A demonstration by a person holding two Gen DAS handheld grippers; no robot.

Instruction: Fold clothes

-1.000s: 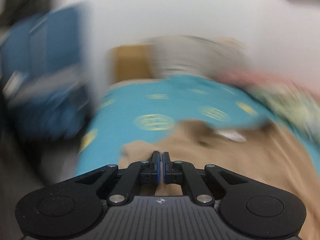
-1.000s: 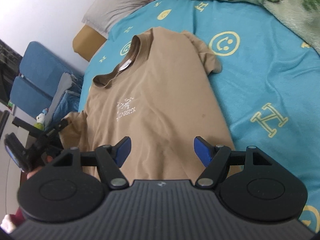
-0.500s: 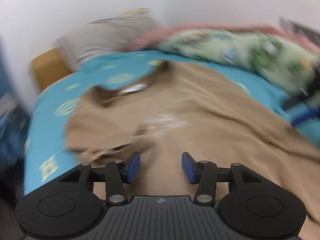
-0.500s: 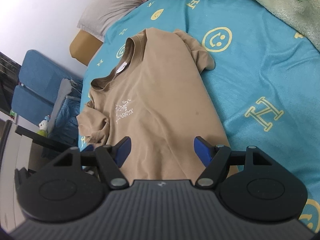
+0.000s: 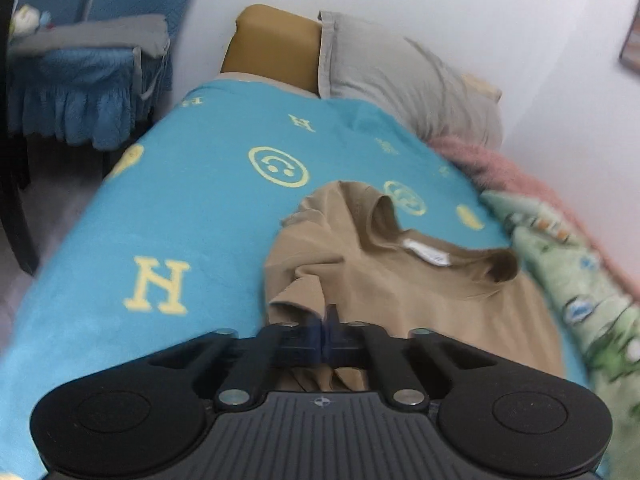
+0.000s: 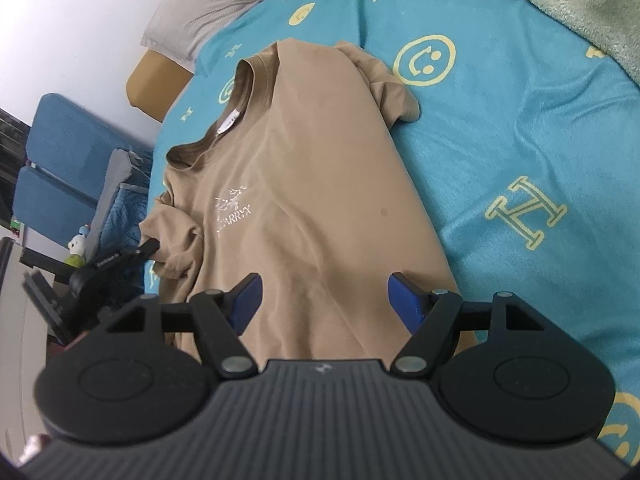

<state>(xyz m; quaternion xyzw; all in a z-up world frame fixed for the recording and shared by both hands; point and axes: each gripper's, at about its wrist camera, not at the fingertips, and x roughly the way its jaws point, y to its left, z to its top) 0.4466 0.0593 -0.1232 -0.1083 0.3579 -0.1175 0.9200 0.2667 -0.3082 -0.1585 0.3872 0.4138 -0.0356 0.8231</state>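
— Look of the T-shirt (image 6: 320, 200)?
— Tan, short-sleeved, face up. Pale print (image 6: 234, 212) on the chest, white label (image 6: 229, 122) inside the collar, one small dark spot on the front. Mostly smooth across the body, with a long soft crease running down from the collar.

— Whereabouts?
— Spread on the bed (image 6: 520, 140), over a turquoise cover with yellow smileys and letters. Collar toward the head end, near the grey pillow (image 5: 400, 72). Close along the bed's side edge that faces the blue chair (image 5: 80, 80). Well apart from the green blanket (image 6: 580, 0) heaped along the opposite edge.

— Sleeves?
— Far sleeve (image 6: 392, 92) lying out on the cover, slightly rumpled. Near sleeve (image 5: 296, 280) bunched and folded in on itself by the bed's edge.

— Left tool (image 5: 328, 314)?
— Just snapped closed, jaws together, pinching a fold of that bunched sleeve.

— Right tool (image 6: 325, 286)?
— Jaws wide apart, poised over the lower part of the shirt, gripping nothing. Hard to say whether the blue pads touch the cloth.
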